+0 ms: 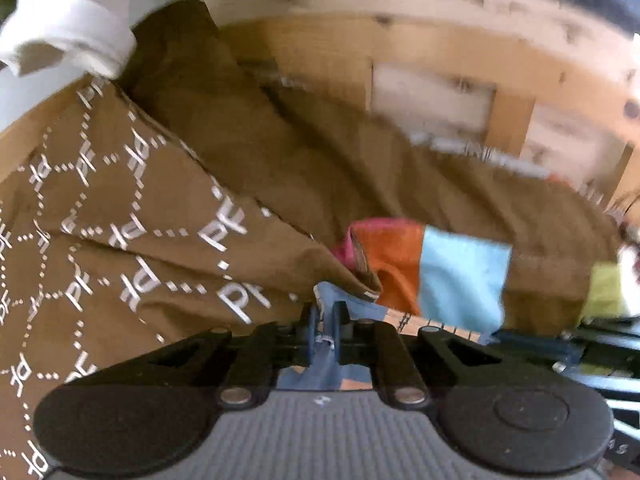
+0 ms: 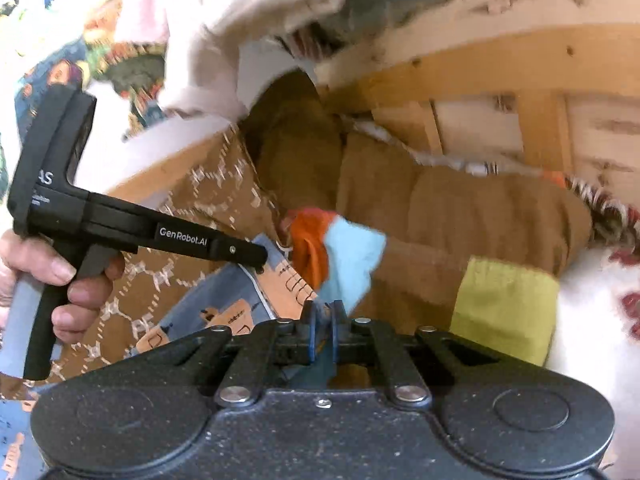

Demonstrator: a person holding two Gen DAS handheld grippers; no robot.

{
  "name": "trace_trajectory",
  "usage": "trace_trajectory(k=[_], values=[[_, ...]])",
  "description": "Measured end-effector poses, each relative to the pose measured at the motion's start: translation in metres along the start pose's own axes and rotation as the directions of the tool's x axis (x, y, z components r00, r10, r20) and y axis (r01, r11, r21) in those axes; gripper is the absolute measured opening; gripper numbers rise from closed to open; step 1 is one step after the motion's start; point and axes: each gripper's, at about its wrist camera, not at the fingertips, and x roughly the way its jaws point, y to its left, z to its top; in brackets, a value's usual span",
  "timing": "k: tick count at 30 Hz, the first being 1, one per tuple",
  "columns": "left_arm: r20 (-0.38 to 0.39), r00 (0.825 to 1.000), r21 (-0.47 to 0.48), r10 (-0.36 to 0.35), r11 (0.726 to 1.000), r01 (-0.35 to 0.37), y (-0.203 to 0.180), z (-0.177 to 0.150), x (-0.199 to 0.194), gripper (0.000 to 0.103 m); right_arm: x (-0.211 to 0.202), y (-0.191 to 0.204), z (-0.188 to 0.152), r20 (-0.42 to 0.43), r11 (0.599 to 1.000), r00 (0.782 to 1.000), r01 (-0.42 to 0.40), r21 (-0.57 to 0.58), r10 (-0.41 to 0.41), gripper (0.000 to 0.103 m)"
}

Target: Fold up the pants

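The pants (image 1: 356, 308) are blue with orange printed shapes; in the right wrist view (image 2: 224, 312) they hang in front of a brown cloth. My left gripper (image 1: 325, 320) is shut on a pinch of the blue pants fabric. My right gripper (image 2: 325, 318) is shut on another edge of the same pants. The left gripper's black body (image 2: 132, 228) shows in the right wrist view, held by a hand, its tip on the pants' edge. Most of the pants are hidden below both grippers.
A brown cloth with white lettering (image 1: 120, 220) covers the surface. An orange and light-blue garment (image 1: 432, 272) lies on it, also in the right wrist view (image 2: 336, 256). A yellow-green cloth (image 2: 504, 308) lies right. A wooden frame (image 1: 440, 40) stands behind. White garment (image 1: 68, 16) far left.
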Motion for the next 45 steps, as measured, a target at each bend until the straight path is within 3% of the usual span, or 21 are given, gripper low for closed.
trace_trajectory(k=[3, 5, 7, 9, 11, 13, 15, 17, 19, 22, 25, 30, 34, 36, 39, 42, 45], values=[[0.026, 0.999, 0.011, 0.040, 0.999, -0.041, -0.003, -0.009, 0.001, 0.029, 0.005, 0.002, -0.002, -0.028, 0.998, 0.999, 0.040, -0.053, -0.042, 0.009], [0.050, 0.997, -0.021, 0.057, 0.998, -0.056, 0.001, -0.011, -0.008, 0.054, 0.001, 0.008, -0.003, -0.014, 0.993, 0.998, 0.058, -0.105, -0.059, 0.014], [0.085, 0.994, -0.056, 0.069, 0.996, -0.064, 0.011, -0.017, -0.026, 0.058, -0.006, 0.016, -0.005, 0.031, 0.981, 0.996, 0.082, -0.175, -0.078, 0.027], [0.097, 0.991, -0.093, 0.095, 0.992, -0.086, 0.020, -0.029, -0.041, 0.062, -0.013, 0.025, -0.006, 0.085, 0.965, 0.992, 0.110, -0.240, -0.092, 0.049], [0.091, 0.987, -0.128, 0.133, 0.984, -0.121, 0.028, -0.049, -0.055, 0.064, -0.016, 0.032, -0.007, 0.107, 0.951, 0.991, 0.110, -0.289, -0.082, 0.058], [0.064, 0.985, -0.149, 0.157, 0.978, -0.147, 0.032, -0.072, -0.064, 0.064, -0.011, 0.039, -0.009, 0.090, 0.935, 0.992, 0.111, -0.337, -0.085, 0.058], [-0.003, 0.975, -0.134, 0.220, 0.967, -0.219, 0.033, -0.098, -0.064, 0.064, -0.001, 0.043, -0.013, 0.043, 0.913, 0.989, 0.149, -0.380, -0.144, 0.058], [-0.078, 0.943, -0.071, 0.323, 0.942, -0.329, 0.032, -0.122, -0.058, 0.064, 0.008, 0.043, -0.015, 0.017, 0.891, 0.982, 0.180, -0.416, -0.190, 0.058], [-0.106, 0.915, -0.027, 0.389, 0.919, -0.394, 0.036, -0.144, -0.058, 0.064, 0.009, 0.048, -0.019, 0.028, 0.867, 0.977, 0.201, -0.457, -0.212, 0.058], [-0.070, 0.920, -0.063, 0.386, 0.918, -0.391, 0.045, -0.159, -0.081, 0.068, 0.008, 0.059, -0.024, 0.067, 0.825, 0.969, 0.239, -0.512, -0.239, 0.068], [-0.040, 0.914, -0.112, 0.404, 0.907, -0.406, 0.055, -0.170, -0.111, 0.076, -0.004, 0.066, -0.023, 0.134, 0.823, 0.970, 0.242, -0.514, -0.202, 0.083], [-0.014, 0.903, -0.169, 0.430, 0.889, -0.426, 0.082, -0.205, -0.173, 0.080, -0.014, 0.091, -0.025, 0.132, 0.844, 0.990, 0.104, -0.526, -0.040, 0.096], [-0.068, 0.882, -0.204, 0.467, 0.858, -0.471, 0.122, -0.235, -0.210, 0.079, -0.006, 0.124, -0.037, -0.003, 0.776, 0.991, -0.109, -0.622, 0.137, 0.096], [-0.115, 0.882, -0.245, 0.457, 0.847, -0.471, 0.146, -0.246, -0.218, 0.073, 0.004, 0.143, -0.043, -0.097, 0.722, 0.968, -0.237, -0.650, 0.230, 0.096], [-0.180, 0.912, -0.308, 0.368, 0.860, -0.408, 0.176, -0.255, -0.217, 0.069, 0.023, 0.176, -0.045, -0.215, 0.625, 0.918, -0.386, -0.678, 0.334, 0.096], [-0.242, 0.930, -0.349, 0.277, 0.869, -0.350, 0.194, -0.258, -0.209, 0.053, 0.045, 0.213, -0.040, -0.332, 0.533, 0.861, -0.501, -0.682, 0.385, 0.096], [-0.286, 0.931, -0.340, 0.225, 0.885, -0.318, 0.199, -0.258, -0.201, 0.042, 0.067, 0.238, -0.030, -0.390, 0.503, 0.825, -0.561, -0.658, 0.409, 0.095]])
